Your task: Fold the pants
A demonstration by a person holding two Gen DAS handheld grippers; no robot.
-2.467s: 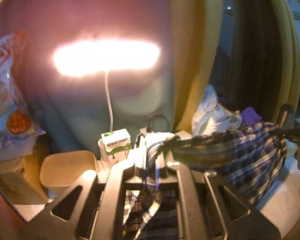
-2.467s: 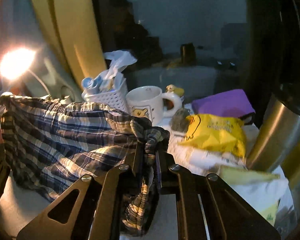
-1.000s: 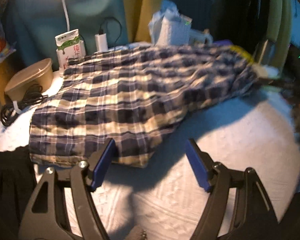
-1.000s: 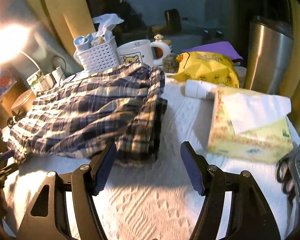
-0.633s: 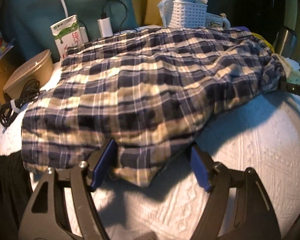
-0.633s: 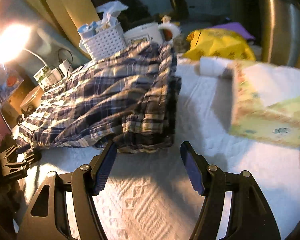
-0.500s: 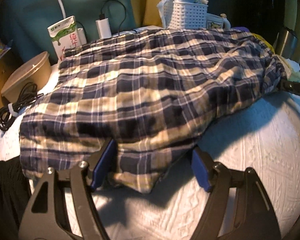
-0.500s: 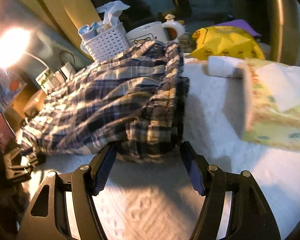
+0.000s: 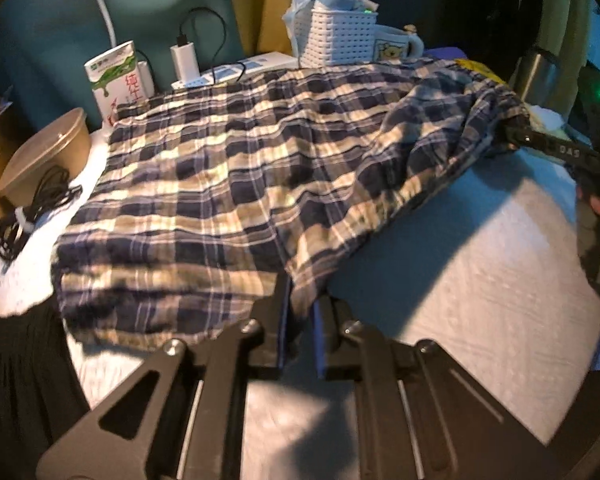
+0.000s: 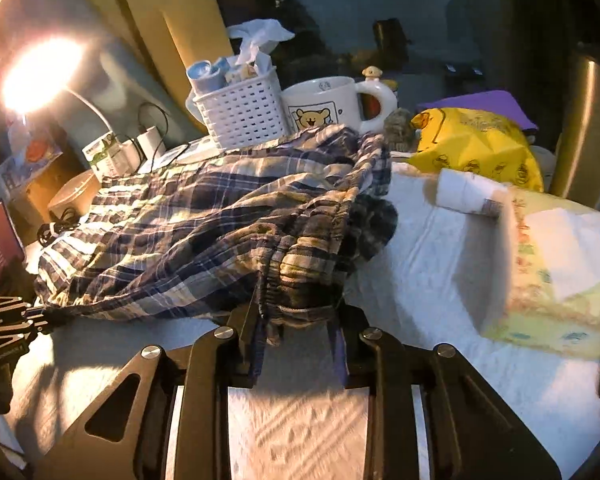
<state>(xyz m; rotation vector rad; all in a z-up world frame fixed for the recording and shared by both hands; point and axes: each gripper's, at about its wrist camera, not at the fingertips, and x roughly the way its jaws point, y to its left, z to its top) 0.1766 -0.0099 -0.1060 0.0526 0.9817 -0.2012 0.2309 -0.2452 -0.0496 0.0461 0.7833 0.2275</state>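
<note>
The plaid pants lie spread on a white textured cloth, folded lengthwise. My left gripper is shut on the near corner of the leg end. In the right wrist view the pants bunch at the elastic waistband. My right gripper is closed in on the waistband's near corner, with fabric between its fingers. The right gripper also shows at the far right of the left wrist view, and the left gripper at the left edge of the right wrist view.
Behind the pants stand a white basket, a bear mug, a milk carton, a charger and a paper bowl. A yellow bag, tissue box and steel flask sit right. A cable coil lies left.
Both grippers were open in front of the pants' near edge; now each has closed on it, the left on the leg corner, the right on the waistband.
</note>
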